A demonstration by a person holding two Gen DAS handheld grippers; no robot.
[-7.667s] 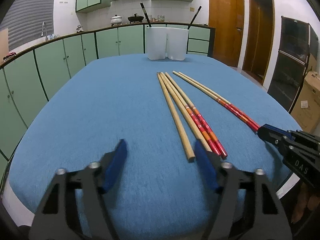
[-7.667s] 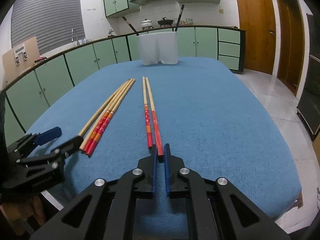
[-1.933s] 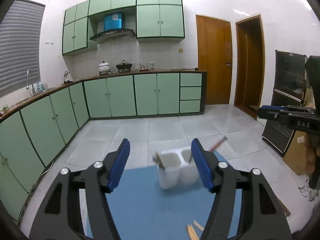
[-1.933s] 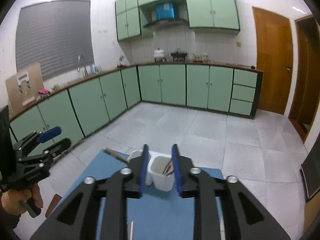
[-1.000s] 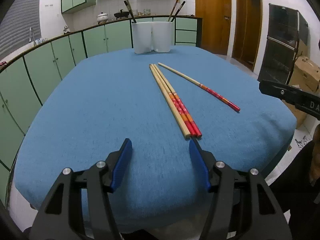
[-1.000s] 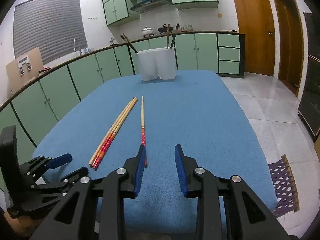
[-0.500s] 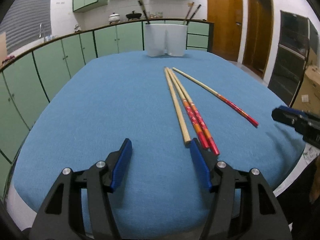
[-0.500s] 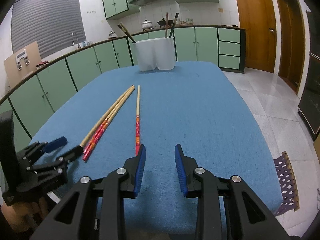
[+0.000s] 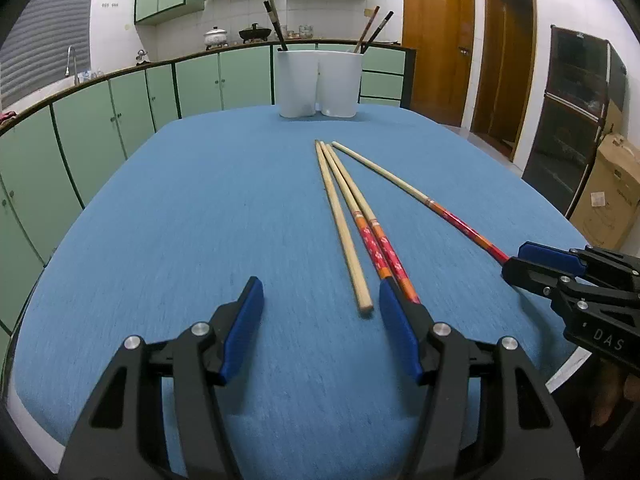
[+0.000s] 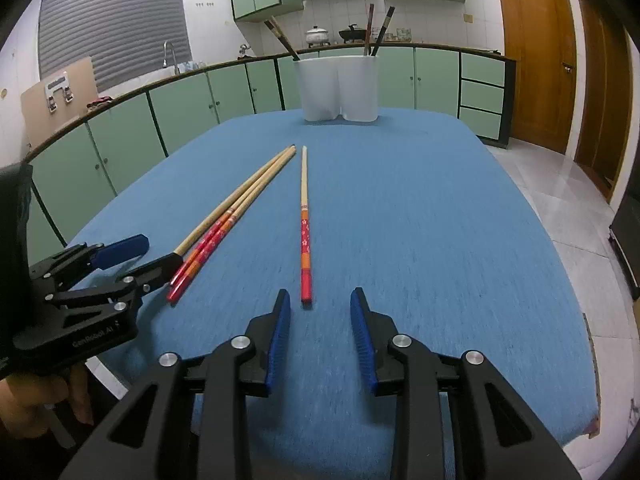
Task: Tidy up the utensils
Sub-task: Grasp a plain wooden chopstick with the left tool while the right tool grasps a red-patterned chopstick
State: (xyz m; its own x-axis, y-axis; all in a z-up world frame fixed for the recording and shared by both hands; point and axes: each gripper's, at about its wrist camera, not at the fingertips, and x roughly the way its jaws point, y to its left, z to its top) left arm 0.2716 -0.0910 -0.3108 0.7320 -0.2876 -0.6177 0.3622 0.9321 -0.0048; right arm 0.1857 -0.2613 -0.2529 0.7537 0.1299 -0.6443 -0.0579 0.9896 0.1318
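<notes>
On the blue table (image 9: 200,208) lie a plain wooden chopstick (image 9: 340,224), two red-handled chopsticks (image 9: 370,232) beside it, and a single red-handled chopstick (image 9: 424,200) to their right, also in the right wrist view (image 10: 305,216). My left gripper (image 9: 320,300) is open, its right finger by the red pair's near ends. My right gripper (image 10: 318,312) is open, just behind the single chopstick's red end. A white two-compartment holder (image 9: 318,82) with dark chopsticks stands at the far edge.
Green kitchen cabinets (image 9: 120,108) ring the room behind the table. A cardboard box (image 9: 608,196) and dark cabinet stand at the right. The table's near edge runs just under both grippers.
Both grippers came back down from the holder to the table's near edge and moved closer to the chopstick ends. One red chopstick of the right pair is gone from the table.
</notes>
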